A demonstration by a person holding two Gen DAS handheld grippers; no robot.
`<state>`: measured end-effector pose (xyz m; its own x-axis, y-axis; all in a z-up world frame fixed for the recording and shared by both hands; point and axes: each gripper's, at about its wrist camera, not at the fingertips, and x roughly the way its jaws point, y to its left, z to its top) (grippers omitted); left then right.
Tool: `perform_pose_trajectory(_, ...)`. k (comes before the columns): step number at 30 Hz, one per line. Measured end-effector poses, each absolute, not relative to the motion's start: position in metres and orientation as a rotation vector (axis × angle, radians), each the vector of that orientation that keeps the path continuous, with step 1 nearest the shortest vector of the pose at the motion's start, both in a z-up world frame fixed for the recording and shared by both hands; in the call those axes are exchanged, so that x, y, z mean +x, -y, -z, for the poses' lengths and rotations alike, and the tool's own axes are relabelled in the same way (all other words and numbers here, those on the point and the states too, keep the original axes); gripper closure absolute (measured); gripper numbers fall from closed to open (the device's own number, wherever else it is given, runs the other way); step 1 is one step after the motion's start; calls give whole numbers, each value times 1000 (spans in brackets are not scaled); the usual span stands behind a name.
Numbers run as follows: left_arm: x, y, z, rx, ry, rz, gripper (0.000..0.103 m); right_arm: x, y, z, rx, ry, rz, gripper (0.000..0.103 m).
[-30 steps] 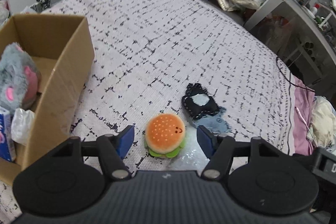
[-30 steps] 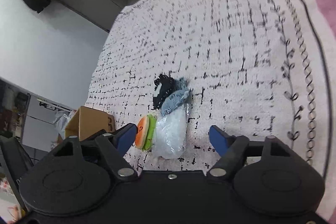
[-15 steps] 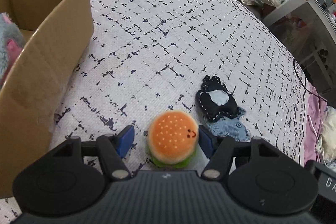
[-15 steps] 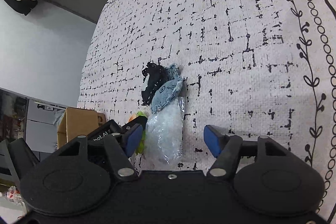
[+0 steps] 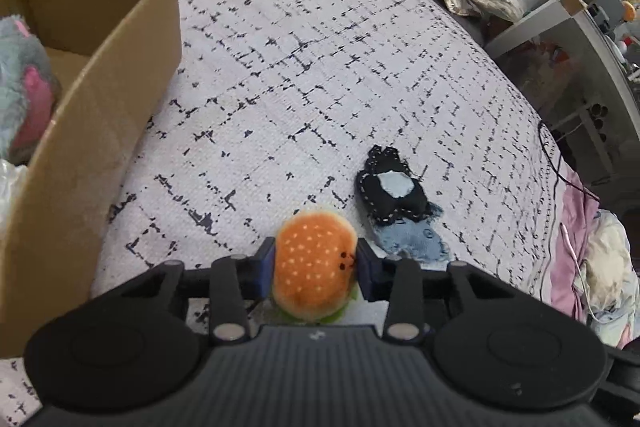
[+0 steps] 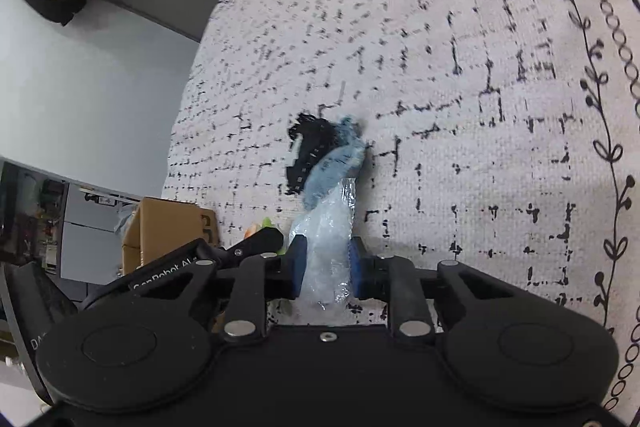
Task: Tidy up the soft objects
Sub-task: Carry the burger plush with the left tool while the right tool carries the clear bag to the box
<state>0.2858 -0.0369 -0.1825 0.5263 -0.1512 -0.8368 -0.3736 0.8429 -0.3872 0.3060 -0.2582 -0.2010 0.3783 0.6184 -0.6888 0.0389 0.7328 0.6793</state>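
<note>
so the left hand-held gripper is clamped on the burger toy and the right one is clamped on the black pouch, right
Not quite. The left hand-held gripper has just closed on the burger toy, as you say. The right hand-held gripper, though, has just closed on the clear plastic bag, not the black pouch, which lies untouched further along the bedspread. The right wrist view shows it.
</note>
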Motion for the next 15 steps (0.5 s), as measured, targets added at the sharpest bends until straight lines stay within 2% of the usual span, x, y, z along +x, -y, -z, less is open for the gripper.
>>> perform_pose_trajectory(15, 249, 27, 120, -516, -905, -110, 64, 276, 269, 157, 635, -993, -406, 84)
